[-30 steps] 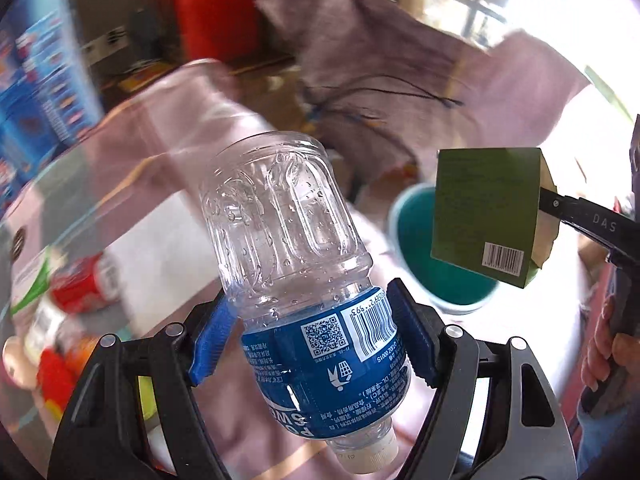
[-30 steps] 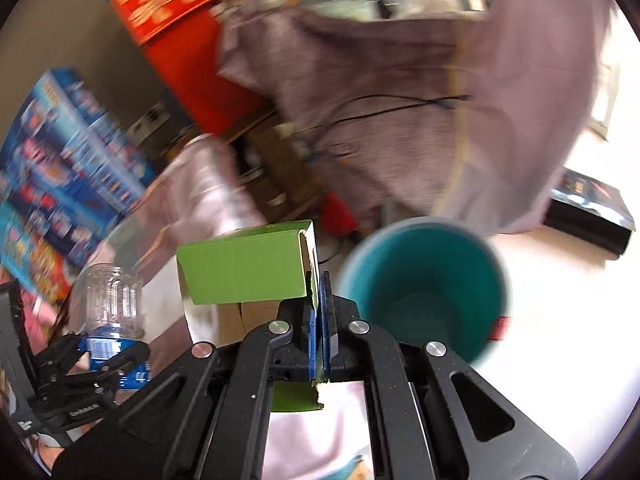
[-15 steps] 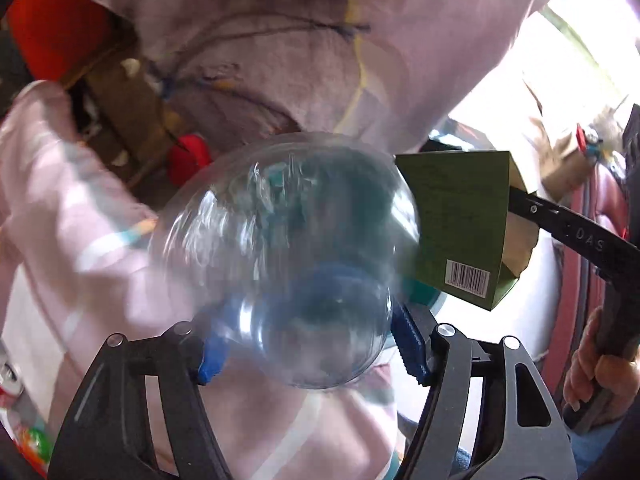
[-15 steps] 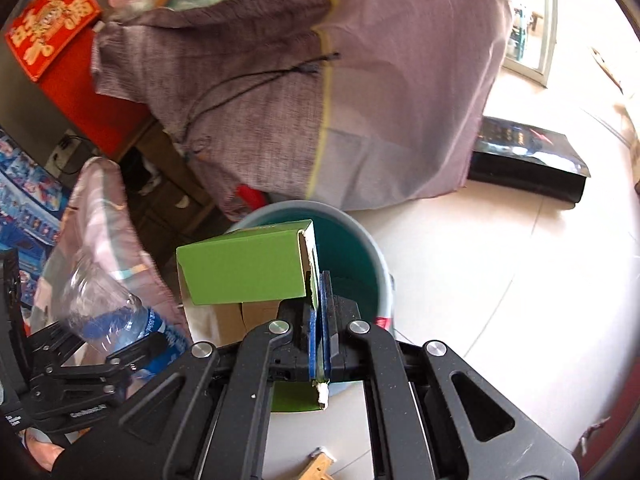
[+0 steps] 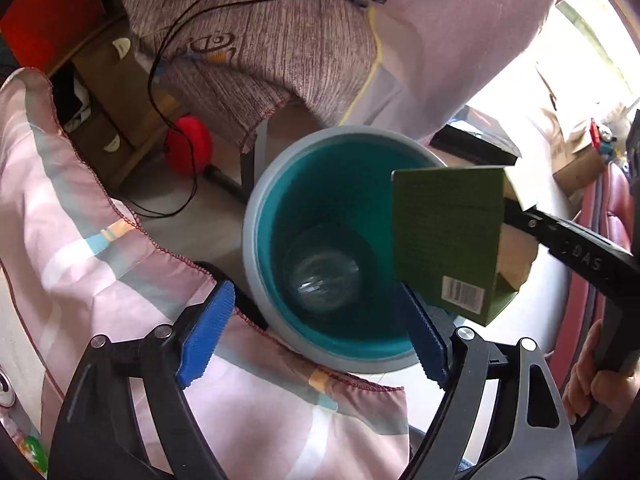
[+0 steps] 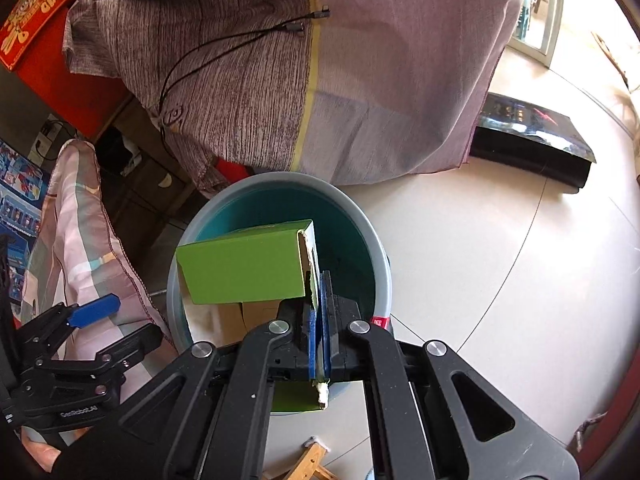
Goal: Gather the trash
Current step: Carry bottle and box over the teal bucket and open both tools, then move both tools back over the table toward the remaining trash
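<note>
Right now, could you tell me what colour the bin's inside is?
Teal, with a grey rim; the bin shows best in the left wrist view.

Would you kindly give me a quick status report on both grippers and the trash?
Left gripper open, jaws just widened, empty. Plastic bottle lies in the teal bin. Right gripper shut on green carton, above the bin. Nothing in the way.

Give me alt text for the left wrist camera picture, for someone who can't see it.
A clear plastic bottle lies at the bottom of a round teal bin with a grey rim, seen between the open blue-padded left gripper. At right, the right gripper holds a green cardboard box over the bin, beside a pink patterned cloth.
</note>
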`<state>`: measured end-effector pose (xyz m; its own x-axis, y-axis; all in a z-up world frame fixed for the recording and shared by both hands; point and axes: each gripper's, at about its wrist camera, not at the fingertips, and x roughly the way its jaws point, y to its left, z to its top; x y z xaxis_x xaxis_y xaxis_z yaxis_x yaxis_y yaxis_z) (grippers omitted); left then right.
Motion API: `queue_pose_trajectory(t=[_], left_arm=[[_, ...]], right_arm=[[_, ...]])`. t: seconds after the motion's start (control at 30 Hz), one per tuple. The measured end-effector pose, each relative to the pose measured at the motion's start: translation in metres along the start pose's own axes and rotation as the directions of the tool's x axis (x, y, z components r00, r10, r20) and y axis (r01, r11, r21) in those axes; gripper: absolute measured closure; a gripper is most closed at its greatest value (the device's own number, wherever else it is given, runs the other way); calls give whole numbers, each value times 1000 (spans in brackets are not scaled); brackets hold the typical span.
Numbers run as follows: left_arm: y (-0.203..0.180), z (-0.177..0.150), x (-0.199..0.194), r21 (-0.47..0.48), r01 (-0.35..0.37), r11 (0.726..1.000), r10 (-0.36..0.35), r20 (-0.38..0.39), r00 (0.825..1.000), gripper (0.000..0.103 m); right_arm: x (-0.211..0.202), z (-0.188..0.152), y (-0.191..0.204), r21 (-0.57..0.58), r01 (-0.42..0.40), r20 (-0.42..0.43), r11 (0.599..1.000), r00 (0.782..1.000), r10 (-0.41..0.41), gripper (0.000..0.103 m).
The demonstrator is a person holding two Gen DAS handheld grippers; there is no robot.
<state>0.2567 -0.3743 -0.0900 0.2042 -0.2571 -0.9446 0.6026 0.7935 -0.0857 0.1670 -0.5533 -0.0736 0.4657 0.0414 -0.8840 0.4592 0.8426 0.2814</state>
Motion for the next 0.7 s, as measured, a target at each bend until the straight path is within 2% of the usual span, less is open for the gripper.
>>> queue_pose_trajectory(t=[0.13,0.33,0.4,0.43,0.47,0.53,0.57,0.63,0.7], left_arm=[[1,-4,-8,-12,-1,1000,1,5,1000,15],[6,-13,-17,-39,-3,999,4,20,1000,11],[8,-17,-18,-44,-4,999,5,19,1000,11],[8,-18,-19,-45,-5,999,6,18,1000,11],[9,-18,-20,-46,-4,999,5,17,1000,11],[10,-20,-23,-47,-3,999,4,20,1000,11],[10,-20,-26,-49,-4,999,5,24,1000,11],[11,-21,-30,-54,-1,999,2,31,1000,10],[13,-22,-36,-58,2,998,1,42,999,8]], right_arm=[[6,-3,-1,-7,10,-27,1000,1000,-10,100],[15,-8,-1,-20,24,-71,999,997,-26,92],[16,-9,0,-19,20,-81,1000,996,-21,79],[15,-10,1,-20,22,-78,1000,997,-24,59],[14,-10,2,-21,27,-72,999,997,-28,45],[10,-10,3,-19,23,-58,1000,998,-24,42],[8,-9,4,-15,26,-58,1000,998,-27,35],[6,-7,3,-7,32,-56,999,998,-32,28],[5,-7,4,-6,39,-63,999,997,-40,26]])
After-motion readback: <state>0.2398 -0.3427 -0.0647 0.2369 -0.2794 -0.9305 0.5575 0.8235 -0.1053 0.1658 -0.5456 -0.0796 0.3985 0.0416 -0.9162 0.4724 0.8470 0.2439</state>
